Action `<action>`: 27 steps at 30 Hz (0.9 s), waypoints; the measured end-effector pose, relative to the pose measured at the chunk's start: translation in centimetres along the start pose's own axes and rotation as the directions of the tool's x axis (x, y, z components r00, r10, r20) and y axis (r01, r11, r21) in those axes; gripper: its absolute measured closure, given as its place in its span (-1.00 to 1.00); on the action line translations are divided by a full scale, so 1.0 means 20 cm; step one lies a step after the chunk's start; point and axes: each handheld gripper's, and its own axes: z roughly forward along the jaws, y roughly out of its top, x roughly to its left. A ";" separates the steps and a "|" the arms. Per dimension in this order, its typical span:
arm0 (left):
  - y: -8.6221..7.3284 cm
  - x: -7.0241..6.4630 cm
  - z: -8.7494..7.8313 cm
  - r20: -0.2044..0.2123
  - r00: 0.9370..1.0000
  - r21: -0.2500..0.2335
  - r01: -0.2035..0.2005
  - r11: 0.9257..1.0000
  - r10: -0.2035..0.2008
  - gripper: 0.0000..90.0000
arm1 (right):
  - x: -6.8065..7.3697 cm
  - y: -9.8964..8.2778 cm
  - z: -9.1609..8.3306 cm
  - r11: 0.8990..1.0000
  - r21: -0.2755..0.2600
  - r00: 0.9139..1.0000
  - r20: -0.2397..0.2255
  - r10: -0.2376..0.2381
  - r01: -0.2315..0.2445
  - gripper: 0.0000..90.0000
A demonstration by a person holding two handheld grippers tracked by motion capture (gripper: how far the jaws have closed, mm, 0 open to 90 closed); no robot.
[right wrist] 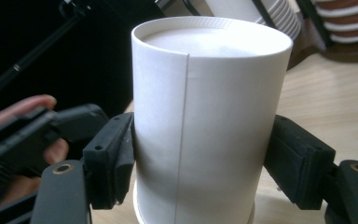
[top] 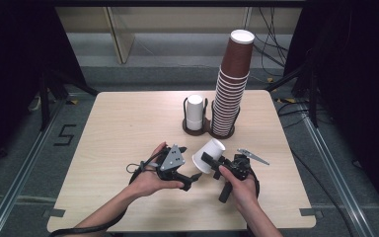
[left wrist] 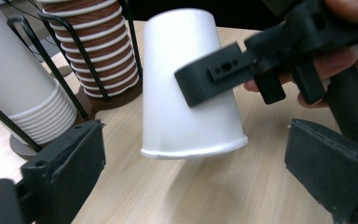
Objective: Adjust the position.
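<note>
A white paper cup hangs tilted above the wooden table, rim toward the person's left hand. My right gripper is shut on its sides. In the right gripper view both pads press the cup from either side. My left gripper sits just left of the cup's rim, held in the left hand. In the left gripper view its jaws stand wide open. The cup lies a little beyond them and touches neither pad, and one black jaw of the right gripper crosses its wall.
A short stack of white cups and a tall stack of brown cups stand in joined wire holders at the table's back middle. A small metal tool lies right of the right hand. Cables and stands line the floor around the table.
</note>
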 end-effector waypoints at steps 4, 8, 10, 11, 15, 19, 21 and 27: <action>-0.02 0.00 0.03 -0.002 1.000 0.005 -0.005 1.000 0.005 -0.91 | 0.00 -0.01 0.01 1.000 0.000 1.000 -0.011 0.015 -0.015 -0.34; -0.04 0.00 0.06 0.002 1.000 0.007 0.016 1.000 -0.016 -0.92 | 0.01 -0.01 0.01 1.000 -0.003 0.999 -0.019 0.028 -0.028 -0.34; -0.05 0.01 0.09 0.003 1.000 0.004 -0.001 1.000 0.001 -0.93 | 0.02 -0.01 0.01 0.998 0.005 0.997 -0.032 0.067 -0.067 -0.34; -0.05 0.01 0.10 0.004 1.000 0.006 -0.004 1.000 0.003 -0.93 | 0.03 -0.01 0.01 0.997 0.005 0.996 -0.034 0.078 -0.078 -0.34; -0.06 0.01 0.15 0.014 1.000 -0.002 -0.003 1.000 0.003 -0.92 | 0.03 -0.01 0.00 0.999 -0.008 0.999 -0.036 0.037 -0.038 -0.34; -0.06 -0.02 0.17 0.029 0.999 0.005 0.046 0.999 -0.046 -0.91 | 0.04 -0.01 0.00 0.999 -0.013 0.998 -0.043 0.044 -0.045 -0.34; -0.05 -0.02 0.19 0.022 1.000 -0.001 0.010 1.000 -0.010 -0.89 | 0.04 -0.01 0.00 0.999 -0.016 0.998 -0.048 0.043 -0.044 -0.34; -0.05 -0.01 0.20 0.010 1.000 -0.026 0.012 1.000 -0.012 -0.69 | 0.05 -0.01 -0.01 0.999 -0.022 0.998 -0.045 0.044 -0.045 -0.34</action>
